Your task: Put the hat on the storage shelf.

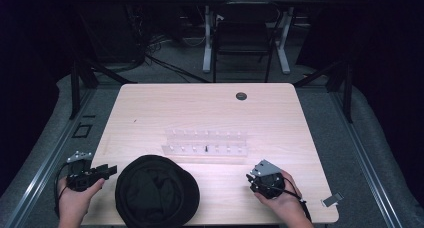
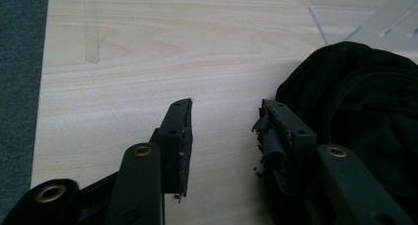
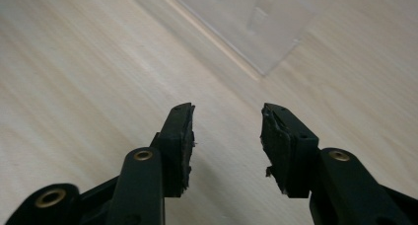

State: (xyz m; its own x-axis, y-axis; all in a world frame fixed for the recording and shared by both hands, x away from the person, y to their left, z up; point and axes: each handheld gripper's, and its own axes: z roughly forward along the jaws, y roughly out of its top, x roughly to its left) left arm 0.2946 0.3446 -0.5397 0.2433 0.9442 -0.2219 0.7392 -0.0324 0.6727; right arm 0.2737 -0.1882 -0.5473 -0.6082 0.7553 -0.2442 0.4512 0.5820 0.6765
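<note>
Grippers rested wide open and empty at the near edge of the pale wooden surface (image 1: 150, 108).

Left gripper (image 1: 107, 170) sat at the front left corner, its fingers (image 2: 180, 131) spread apart with nothing between them, just beside the black hat (image 1: 156, 190). Right gripper (image 1: 251, 180) lay near the front right, fingers (image 3: 180, 136) likewise parted over bare wood, close to the clear plastic rack (image 1: 205, 142), which stood mid-surface beyond the hat with one small dark piece in it.
</note>
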